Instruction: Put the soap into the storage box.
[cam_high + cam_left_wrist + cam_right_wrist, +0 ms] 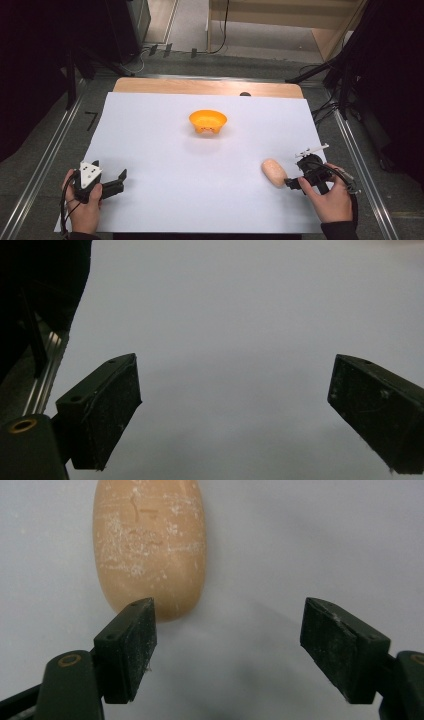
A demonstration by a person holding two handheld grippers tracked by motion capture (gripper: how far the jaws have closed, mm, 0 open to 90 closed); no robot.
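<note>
A peach-coloured oval loaf-like piece (274, 172) lies on the white sheet at the right, dusted with white specks in the right gripper view (150, 545). My right gripper (292, 184) (229, 605) sits just short of its near end with the jaws open; the piece lies ahead of the left jaw, not between the two. An orange bowl (208, 121) stands at the middle far part of the sheet. My left gripper (112, 175) (235, 365) rests at the near left, wide open over bare sheet.
A white sheet (165, 150) covers the wooden table (200, 86). Metal rails (45, 160) run along both sides. Dark stands and cables (330, 75) crowd the floor beyond the far right corner.
</note>
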